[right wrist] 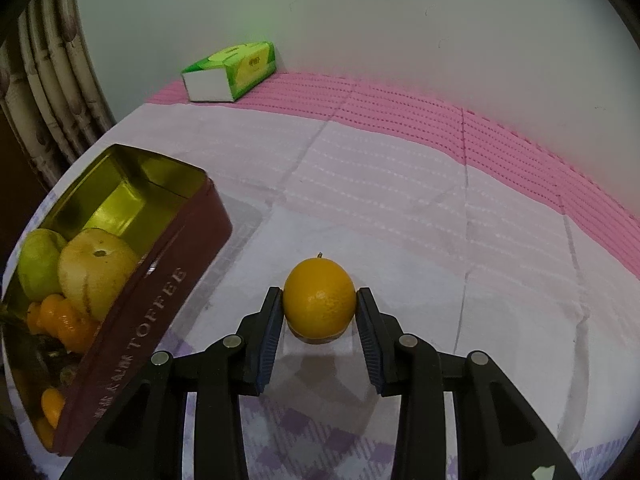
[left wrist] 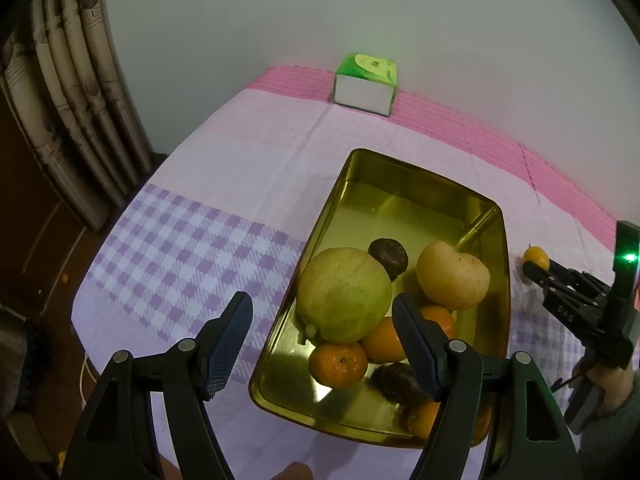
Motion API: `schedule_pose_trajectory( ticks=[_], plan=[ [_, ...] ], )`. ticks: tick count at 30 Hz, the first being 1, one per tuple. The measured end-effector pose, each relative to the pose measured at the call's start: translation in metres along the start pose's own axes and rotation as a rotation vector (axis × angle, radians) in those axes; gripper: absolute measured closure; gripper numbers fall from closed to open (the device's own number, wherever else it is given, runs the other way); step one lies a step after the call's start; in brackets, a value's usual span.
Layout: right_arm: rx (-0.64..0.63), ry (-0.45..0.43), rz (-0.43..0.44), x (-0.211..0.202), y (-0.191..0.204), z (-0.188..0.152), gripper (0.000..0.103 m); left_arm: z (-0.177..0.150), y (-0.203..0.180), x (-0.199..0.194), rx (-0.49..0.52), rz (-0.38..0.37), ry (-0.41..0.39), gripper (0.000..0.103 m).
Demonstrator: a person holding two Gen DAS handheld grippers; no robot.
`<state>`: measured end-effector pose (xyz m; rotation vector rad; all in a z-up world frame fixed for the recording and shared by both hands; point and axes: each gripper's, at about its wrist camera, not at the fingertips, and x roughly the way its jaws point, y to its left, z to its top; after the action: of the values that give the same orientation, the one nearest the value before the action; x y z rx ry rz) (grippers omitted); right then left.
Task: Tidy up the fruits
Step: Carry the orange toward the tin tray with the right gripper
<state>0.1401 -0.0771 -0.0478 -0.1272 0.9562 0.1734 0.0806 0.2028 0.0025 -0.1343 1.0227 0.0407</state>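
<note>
Tin [right wrist: 168, 280], gold inside and maroon outside, reads "TOFFEE" on its wall and holds the other fruits. Left gripper [left wrist: 322, 312] hangs half open and empty over it. Right gripper [right wrist: 319, 312] is clamped on the orange [right wrist: 319, 298], which sits on the cloth [right wrist: 400, 200] right of the tin.

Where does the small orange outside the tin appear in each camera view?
Left wrist view: the small orange is at the far right, beyond the tin, held by the right gripper.
Right wrist view: the orange is at centre, between the pads.
Shared landmark: the green tissue box by the wall.
</note>
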Motion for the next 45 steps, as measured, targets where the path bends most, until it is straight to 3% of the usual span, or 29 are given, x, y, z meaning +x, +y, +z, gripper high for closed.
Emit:
schedule_pose_trajectory(
  ticks=[16,24,45],
  plan=[
    [-0.018,-0.052,0.053,-0.037,0.021,0.003,0.069,-0.002,0.004,0.0,-0.012,-0.037,0.014,0.024],
    [-0.053,-0.069,0.092,-0.051,0.039,0.009,0.069,-0.002,0.007,-0.003,-0.015,0.017,0.015,0.019],
    [-0.163,-0.068,0.233,-0.07,0.109,0.003,0.068,-0.011,0.038,-0.019,-0.113,0.07,0.012,0.01]
  ],
)
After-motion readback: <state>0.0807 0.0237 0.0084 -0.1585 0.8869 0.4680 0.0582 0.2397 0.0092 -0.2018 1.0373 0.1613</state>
